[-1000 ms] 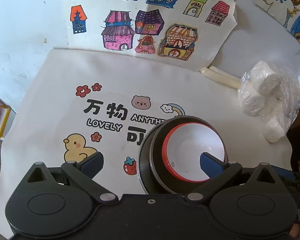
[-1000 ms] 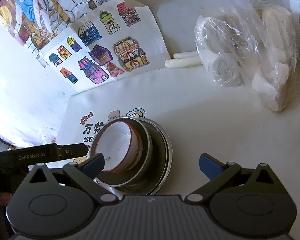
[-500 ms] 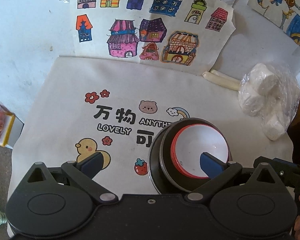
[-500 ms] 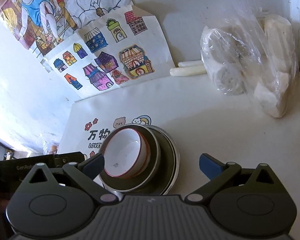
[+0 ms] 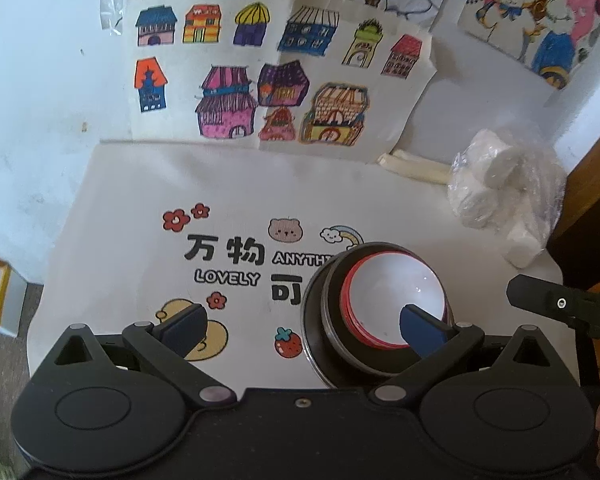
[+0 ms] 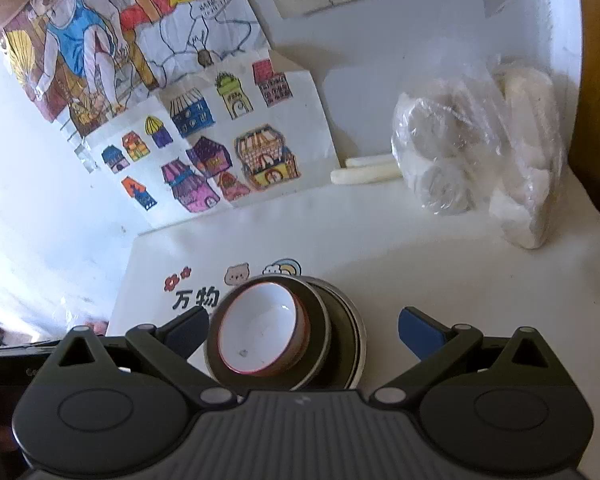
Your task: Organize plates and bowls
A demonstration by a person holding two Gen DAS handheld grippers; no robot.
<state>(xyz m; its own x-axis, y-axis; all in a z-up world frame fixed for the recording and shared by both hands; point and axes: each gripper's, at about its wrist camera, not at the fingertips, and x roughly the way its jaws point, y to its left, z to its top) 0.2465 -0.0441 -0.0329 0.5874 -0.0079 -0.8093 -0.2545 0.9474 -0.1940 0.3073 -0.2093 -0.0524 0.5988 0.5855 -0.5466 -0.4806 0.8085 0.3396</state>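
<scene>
A white bowl with a red rim (image 5: 392, 296) sits nested in a dark metal bowl (image 5: 332, 316), which sits on a dark metal plate (image 5: 312, 332), all on a printed white cloth (image 5: 148, 184). My left gripper (image 5: 302, 326) is open and empty, raised above the stack, with its right finger seen over the white bowl. In the right wrist view the same white bowl (image 6: 262, 330), metal bowl (image 6: 320, 332) and plate (image 6: 354, 336) lie below my right gripper (image 6: 302, 328), which is open and empty.
A clear plastic bag of white rolls (image 5: 504, 204) (image 6: 480, 164) lies at the right. Two white sticks (image 5: 412, 166) (image 6: 366, 172) lie by the wall. Coloured drawings (image 5: 260, 76) hang on the white wall behind. The right gripper's body (image 5: 560, 304) shows at the right edge.
Both grippers have pulled back and up from the stack, so the bowls look smaller. The stack has not moved. The right gripper has come into the left wrist view.
</scene>
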